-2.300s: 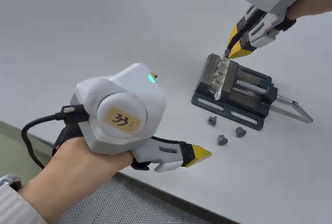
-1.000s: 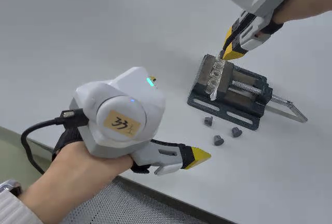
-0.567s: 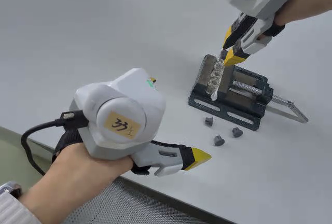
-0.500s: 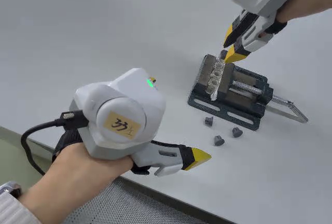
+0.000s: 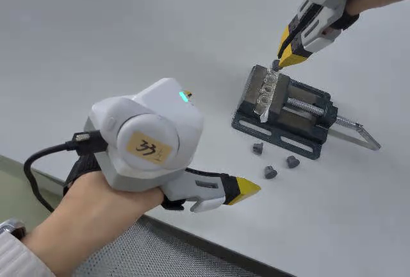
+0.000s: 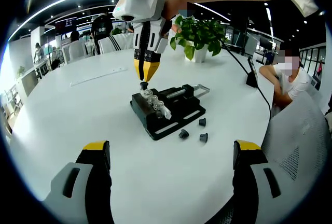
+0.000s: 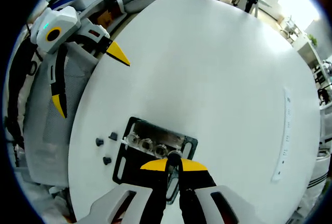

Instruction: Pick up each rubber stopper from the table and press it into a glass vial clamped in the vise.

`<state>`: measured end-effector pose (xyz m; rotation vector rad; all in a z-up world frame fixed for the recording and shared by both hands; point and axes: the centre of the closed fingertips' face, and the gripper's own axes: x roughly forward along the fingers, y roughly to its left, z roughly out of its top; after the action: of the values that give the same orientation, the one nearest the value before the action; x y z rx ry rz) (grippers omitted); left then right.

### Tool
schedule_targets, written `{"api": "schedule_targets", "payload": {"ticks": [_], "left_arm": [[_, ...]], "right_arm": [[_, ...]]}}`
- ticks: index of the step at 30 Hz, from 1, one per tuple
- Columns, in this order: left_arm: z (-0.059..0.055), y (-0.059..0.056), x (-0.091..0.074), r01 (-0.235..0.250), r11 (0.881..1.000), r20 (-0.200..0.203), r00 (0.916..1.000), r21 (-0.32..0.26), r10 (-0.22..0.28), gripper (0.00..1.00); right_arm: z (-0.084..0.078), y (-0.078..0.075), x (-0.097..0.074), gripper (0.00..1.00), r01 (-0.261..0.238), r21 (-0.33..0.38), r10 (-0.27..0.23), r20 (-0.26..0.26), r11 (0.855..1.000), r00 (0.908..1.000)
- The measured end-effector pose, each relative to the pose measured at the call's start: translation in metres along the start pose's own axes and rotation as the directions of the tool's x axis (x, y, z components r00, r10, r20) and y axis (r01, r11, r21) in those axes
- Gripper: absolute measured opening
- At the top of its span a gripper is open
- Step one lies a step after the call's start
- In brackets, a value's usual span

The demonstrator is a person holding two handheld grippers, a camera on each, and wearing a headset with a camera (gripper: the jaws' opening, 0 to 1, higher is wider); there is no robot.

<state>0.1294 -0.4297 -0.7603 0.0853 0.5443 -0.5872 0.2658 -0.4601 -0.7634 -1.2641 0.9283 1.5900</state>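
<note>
A black vise [image 5: 301,120] holds a row of glass vials [image 5: 266,91] on the white table. My right gripper [image 5: 285,59] hovers just over the far end of the row, shut on a dark rubber stopper [image 5: 276,65]. Its own view shows the stopper [image 7: 174,157] pinched between yellow tips [image 7: 174,165] directly above the end vial [image 7: 162,150]. Three loose stoppers [image 5: 270,172] lie in front of the vise. My left gripper [image 5: 246,190] is held low near the table's front edge, well away from the vise, jaws open and empty [image 6: 172,149].
The vise's screw handle [image 5: 359,131] sticks out to the right. A white strip [image 6: 98,77] lies far across the table. A potted plant [image 6: 199,35] and seated people are beyond the table. A mesh chair back [image 5: 147,251] sits under the near edge.
My right gripper dipped toward the end vial with the stopper and has risen slightly again. The left gripper has stayed in place.
</note>
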Motion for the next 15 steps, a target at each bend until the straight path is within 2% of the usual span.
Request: {"api": "schedule_targets", "payload": {"ticks": [15], "left_arm": [[-0.0036, 0.0004, 0.0013, 0.002, 1.000, -0.007, 1.0000, -0.010, -0.002, 0.98]], "right_arm": [[-0.0011, -0.0026, 0.0015, 0.00, 0.001, -0.004, -0.001, 0.001, 1.000, 1.0000]]}}
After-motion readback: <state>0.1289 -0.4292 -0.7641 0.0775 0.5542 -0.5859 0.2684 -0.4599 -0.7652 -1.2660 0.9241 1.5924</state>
